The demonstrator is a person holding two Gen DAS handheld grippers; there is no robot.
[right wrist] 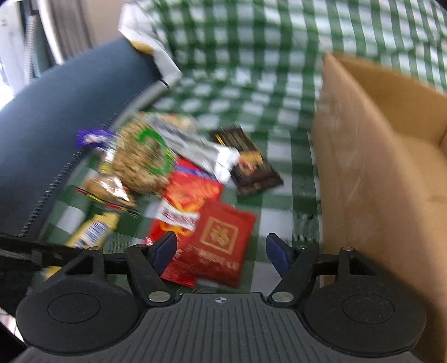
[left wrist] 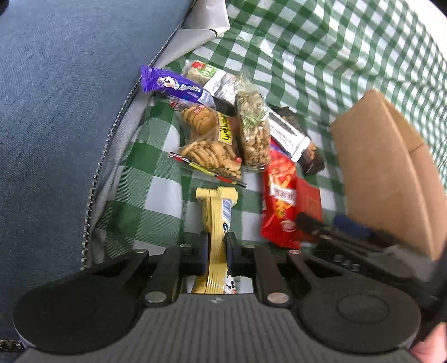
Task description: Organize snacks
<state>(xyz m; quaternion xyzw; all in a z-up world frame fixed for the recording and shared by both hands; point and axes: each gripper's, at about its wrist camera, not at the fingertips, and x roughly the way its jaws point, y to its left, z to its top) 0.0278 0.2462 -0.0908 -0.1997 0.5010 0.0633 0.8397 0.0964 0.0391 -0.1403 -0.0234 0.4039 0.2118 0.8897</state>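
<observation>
My left gripper (left wrist: 218,248) is shut on a long yellow snack packet (left wrist: 216,212), whose far end rests on the green checked cloth (left wrist: 145,178). Beyond it lies a pile of snacks: a purple packet (left wrist: 173,83), cookie bags (left wrist: 208,145), a bag of nuts (left wrist: 254,131), a red crisp bag (left wrist: 279,201) and a dark chocolate bar (left wrist: 313,163). My right gripper (right wrist: 220,241) is open just above a dark red packet (right wrist: 220,237) with a gold emblem, its pads apart from it. The right wrist view is blurred.
An open cardboard box (right wrist: 377,167) stands on the cloth right of the pile, close to my right gripper. A blue cushion (left wrist: 56,111) with a zip edge borders the cloth on the left. A folded grey-white sheet (left wrist: 206,19) lies at the back.
</observation>
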